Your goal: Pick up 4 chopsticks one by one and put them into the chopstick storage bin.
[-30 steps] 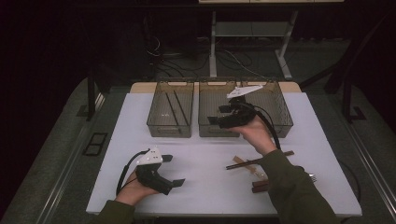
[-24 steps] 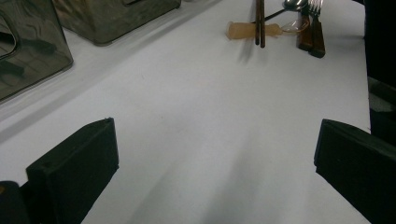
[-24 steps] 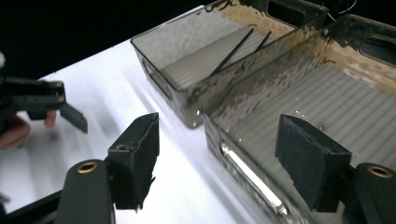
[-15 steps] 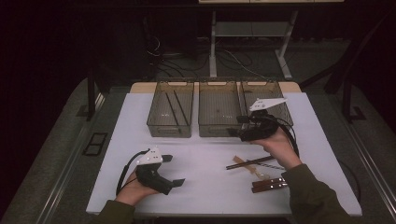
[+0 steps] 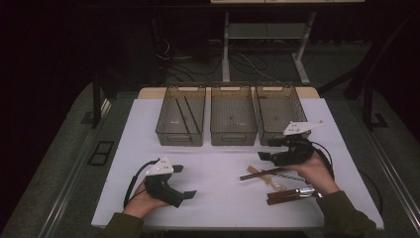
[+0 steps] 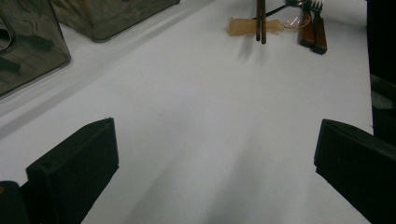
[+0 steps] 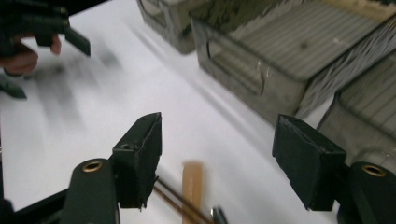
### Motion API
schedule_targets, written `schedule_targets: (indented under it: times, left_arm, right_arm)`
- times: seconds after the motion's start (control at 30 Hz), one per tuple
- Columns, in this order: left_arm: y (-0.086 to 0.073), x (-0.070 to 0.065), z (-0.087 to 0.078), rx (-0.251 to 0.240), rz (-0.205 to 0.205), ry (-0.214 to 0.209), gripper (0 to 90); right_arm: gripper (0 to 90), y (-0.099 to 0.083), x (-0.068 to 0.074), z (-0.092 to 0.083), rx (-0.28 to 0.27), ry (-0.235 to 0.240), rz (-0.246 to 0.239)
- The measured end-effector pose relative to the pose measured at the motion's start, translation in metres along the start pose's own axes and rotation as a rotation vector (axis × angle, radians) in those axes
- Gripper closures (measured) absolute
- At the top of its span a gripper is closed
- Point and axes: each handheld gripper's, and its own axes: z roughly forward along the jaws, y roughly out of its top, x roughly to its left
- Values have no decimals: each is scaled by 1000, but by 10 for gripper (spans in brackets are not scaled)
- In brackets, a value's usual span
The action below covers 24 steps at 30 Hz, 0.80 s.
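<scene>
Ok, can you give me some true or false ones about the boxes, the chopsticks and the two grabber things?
1. Three see-through bins stand in a row at the far side of the table. True.
2. The right gripper is holding the chopsticks. False: its jaws are open and hold nothing, and the chopsticks lie on the table.
3. The left bin has two thin dark sticks in it. True.
4. The left gripper is up over the bins. False: it sits low at the near side of the table, jaws open.
5. A fork lies beside the chopsticks. True.
</scene>
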Motion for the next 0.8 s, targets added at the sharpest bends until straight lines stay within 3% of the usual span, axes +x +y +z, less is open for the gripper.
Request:
schedule_targets:
  times: [0.37, 0.6, 0.8]
  left_arm:
    - [0, 0, 0, 3, 7, 2, 0]
    - [0, -1, -1, -1, 7, 2, 0]
    - [0, -1, -1, 3, 9, 3, 0]
  right_arm:
    - [368, -28, 6, 9, 99, 45, -40]
    - [635, -33, 20, 18, 175, 111, -110]
    - [791, -38, 33, 34, 255, 167, -149]
